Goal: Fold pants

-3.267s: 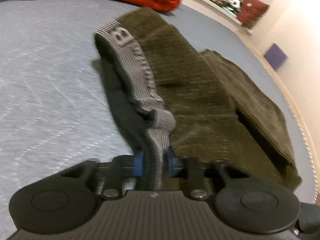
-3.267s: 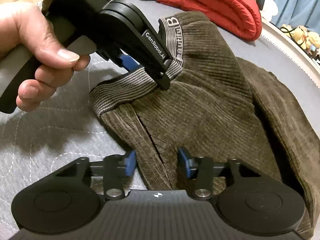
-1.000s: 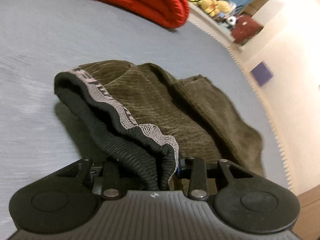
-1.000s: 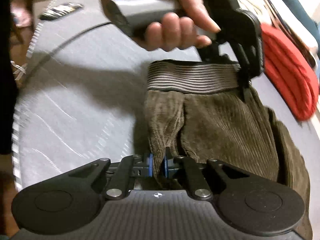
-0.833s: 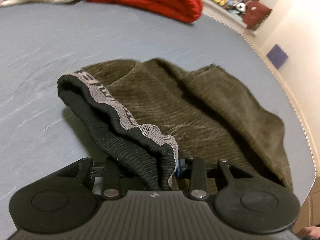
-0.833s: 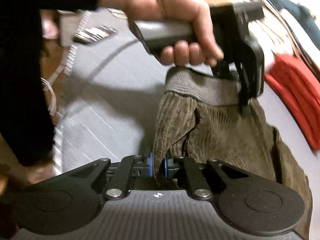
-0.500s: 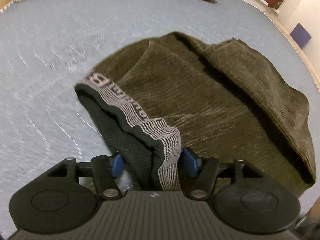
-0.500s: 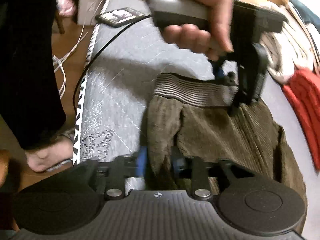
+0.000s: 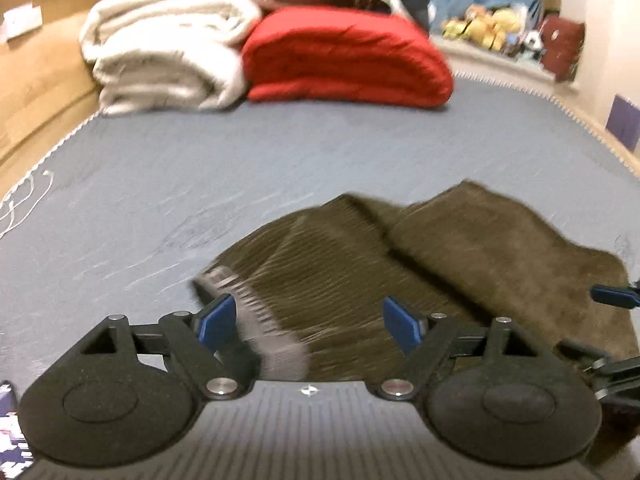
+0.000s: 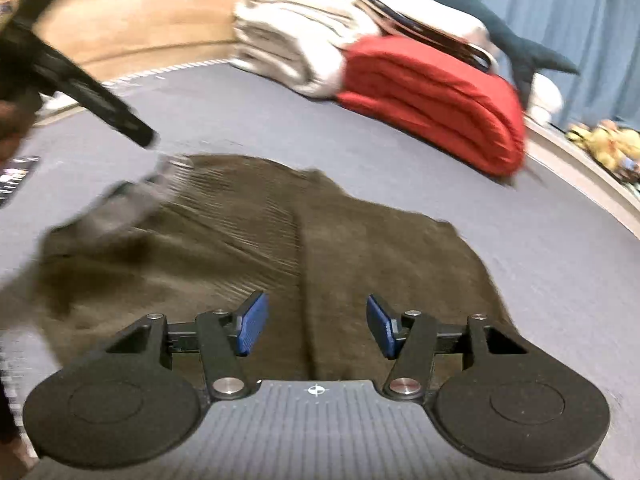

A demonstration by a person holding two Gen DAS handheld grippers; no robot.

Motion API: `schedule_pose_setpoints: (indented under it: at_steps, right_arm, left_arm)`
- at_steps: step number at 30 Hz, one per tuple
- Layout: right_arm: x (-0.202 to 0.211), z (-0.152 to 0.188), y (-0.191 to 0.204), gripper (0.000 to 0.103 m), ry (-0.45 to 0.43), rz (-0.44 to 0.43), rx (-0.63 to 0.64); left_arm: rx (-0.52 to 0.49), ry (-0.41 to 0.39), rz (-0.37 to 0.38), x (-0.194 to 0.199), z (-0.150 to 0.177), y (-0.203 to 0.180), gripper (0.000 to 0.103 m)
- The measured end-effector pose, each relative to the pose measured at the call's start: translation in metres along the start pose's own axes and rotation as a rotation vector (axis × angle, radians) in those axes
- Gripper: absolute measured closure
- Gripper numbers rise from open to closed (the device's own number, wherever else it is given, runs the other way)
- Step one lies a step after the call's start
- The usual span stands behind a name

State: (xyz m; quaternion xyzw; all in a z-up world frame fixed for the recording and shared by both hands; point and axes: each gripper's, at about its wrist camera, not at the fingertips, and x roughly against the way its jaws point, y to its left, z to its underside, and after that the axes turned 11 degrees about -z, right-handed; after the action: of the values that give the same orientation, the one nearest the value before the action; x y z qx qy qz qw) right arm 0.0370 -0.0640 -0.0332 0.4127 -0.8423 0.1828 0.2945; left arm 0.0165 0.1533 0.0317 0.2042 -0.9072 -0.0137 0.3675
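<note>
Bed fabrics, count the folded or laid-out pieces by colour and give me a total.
Olive-brown: 1, the pants lying on the bed
Red: 1, the folded blanket
Cream-white: 1, the folded blanket
Total: 3

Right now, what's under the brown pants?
The brown pants lie on the grey-blue bed cover. The folded cloth hides whatever lies directly beneath it.
</note>
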Motion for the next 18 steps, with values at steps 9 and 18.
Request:
schedule_pose_setpoints:
  at_steps: [9, 18]
  right_arm:
    - [-0.037, 0.011, -0.015, 0.020, 0.086, 0.057, 0.069]
    - [-0.066, 0.018, -0.018, 0.027, 0.173, 0.083, 0.097]
  left_arm:
    - [-0.123, -0.007, 0.101, -0.004, -0.009, -0.076, 0.017]
    - [-0.021, 0.049, 0.106, -0.006, -0.022, -0.075, 0.016]
